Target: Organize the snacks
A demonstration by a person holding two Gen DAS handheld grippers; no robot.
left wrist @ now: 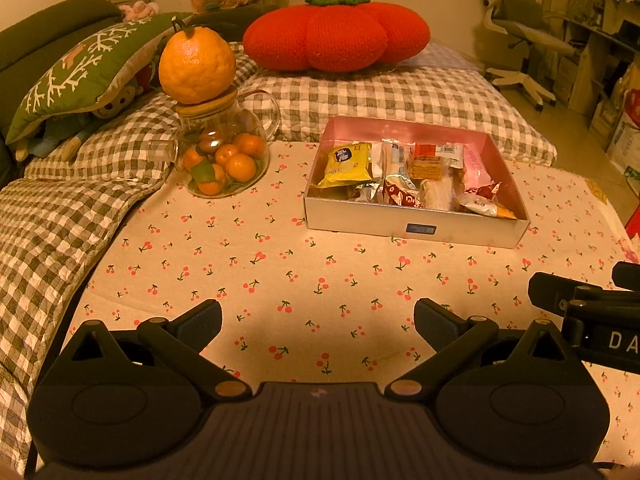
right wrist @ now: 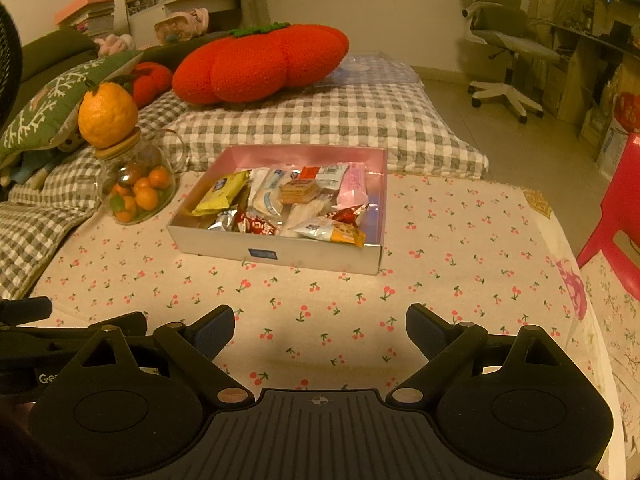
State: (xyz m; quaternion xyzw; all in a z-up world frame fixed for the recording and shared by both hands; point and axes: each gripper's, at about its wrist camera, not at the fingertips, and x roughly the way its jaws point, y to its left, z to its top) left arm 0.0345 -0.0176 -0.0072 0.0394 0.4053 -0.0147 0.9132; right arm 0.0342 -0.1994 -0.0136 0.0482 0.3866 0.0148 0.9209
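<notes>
Both the left gripper and right gripper are hovering spread wide, gripping nothing. The snacks are lying piled in the box (pink inside) on the cherry-print cloth, beside the glass jar of oranges.

Colours & patterns, warm yellowish light

Cloth was cream w/ small red cherries; box silver outside, pink inside; one snack packet yellow. Quilt grey-white check, cushion red w/ green top, pillow green w/ white branches; big fruit orange.
</notes>
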